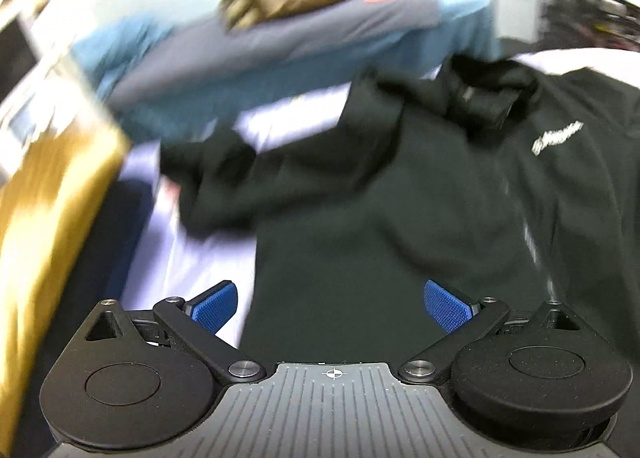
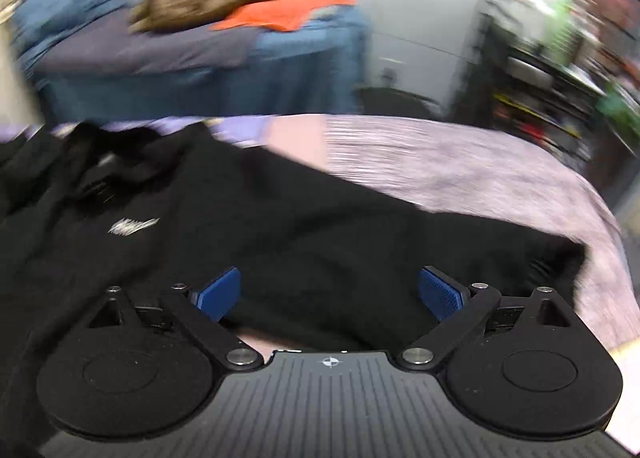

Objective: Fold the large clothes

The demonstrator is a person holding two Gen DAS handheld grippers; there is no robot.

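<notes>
The left wrist view alone shows a wooden surface (image 1: 52,193) at far left and the bunched left sleeve (image 1: 216,185) of the black garment (image 1: 380,225). The right wrist view alone shows the straight right sleeve (image 2: 500,254), a mottled pink cover (image 2: 460,169) and cluttered shelving (image 2: 560,89). The garment lies spread face-up on the light bed surface (image 1: 192,258), white chest logo (image 2: 134,226) visible. The left gripper (image 1: 332,308) is spread wide, holding nothing; the right gripper (image 2: 330,294) likewise stands fully apart above the fabric. A heap of blue, brown and orange clothes (image 2: 192,37) sits behind.
</notes>
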